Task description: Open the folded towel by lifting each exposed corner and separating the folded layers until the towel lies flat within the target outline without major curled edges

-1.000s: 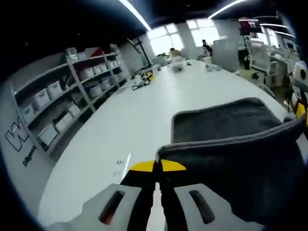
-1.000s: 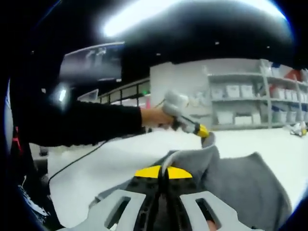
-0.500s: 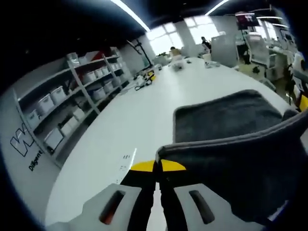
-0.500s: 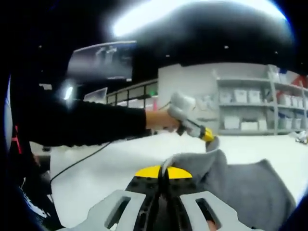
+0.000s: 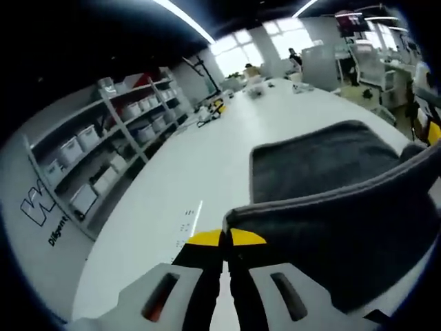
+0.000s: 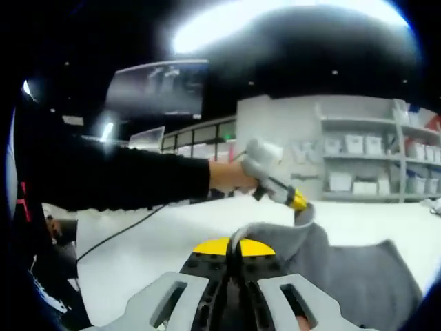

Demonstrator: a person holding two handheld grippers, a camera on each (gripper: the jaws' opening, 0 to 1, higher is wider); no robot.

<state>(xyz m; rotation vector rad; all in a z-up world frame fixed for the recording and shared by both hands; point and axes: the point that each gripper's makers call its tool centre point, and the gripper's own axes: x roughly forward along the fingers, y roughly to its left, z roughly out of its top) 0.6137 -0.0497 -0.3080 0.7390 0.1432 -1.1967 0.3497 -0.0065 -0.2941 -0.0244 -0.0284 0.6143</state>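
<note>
Two grippers each pinch an edge of the grey towel (image 5: 324, 227), lifting it off the white table (image 5: 186, 172). In the left gripper view the left gripper (image 5: 225, 238) has its jaws pressed together on a raised fold that sweeps from the jaws out toward 3 o'clock, while the rest of the towel lies flat on the table toward 1 o'clock, its far edge well inside the tabletop. Bare table runs wide toward 11 and 12 o'clock; the shelves (image 5: 103, 138) with white bins stand past its edge at 9 to 10 o'clock. In the right gripper view the right gripper (image 6: 232, 246) is closed on a towel corner, and the cloth hangs away toward 4 o'clock. The other gripper there sits at 1 o'clock, gripped by a hand (image 6: 231, 178) on a dark sleeve (image 6: 117, 181) reaching level from 9 o'clock, its yellow tip touching a raised towel peak. A cable (image 6: 117, 234) crosses the open table at 8 o'clock. Against a second ago, the raised fold sits higher over the flat part, more table shows beneath, and the hand with its gripper has shifted slightly rightward and up in the right gripper view.
</note>
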